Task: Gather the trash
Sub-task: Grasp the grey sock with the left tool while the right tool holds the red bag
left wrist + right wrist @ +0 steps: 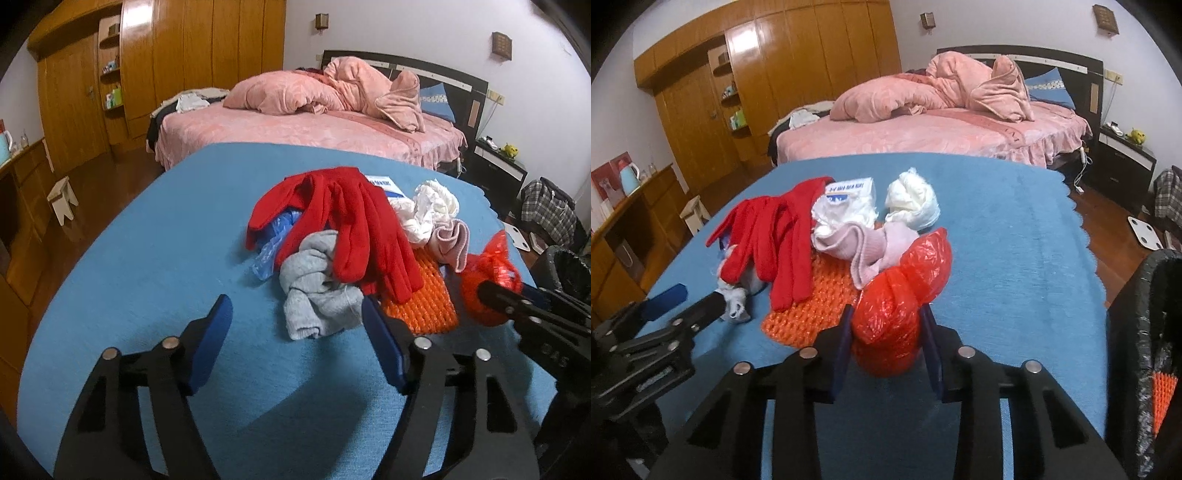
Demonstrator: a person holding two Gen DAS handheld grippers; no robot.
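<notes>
Red plastic bag (886, 328) sits pinched between the right gripper (886, 325) fingers.

The white packet (849, 190) in the pile toward the far edge of the table (1015, 229) bears blue print, seen upside down and too small to read. Raised characters on the right tool's (886, 343) black frame look like "0 4 5" in the left wrist view, though blurred.

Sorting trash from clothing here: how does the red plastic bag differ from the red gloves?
The red plastic bag is shiny, crinkled and balled up; the red gloves are matte knit, lying flat with fingers spread. The bag sits between the right gripper jaws; the gloves lie untouched on the pile. Both are bright red.
</notes>
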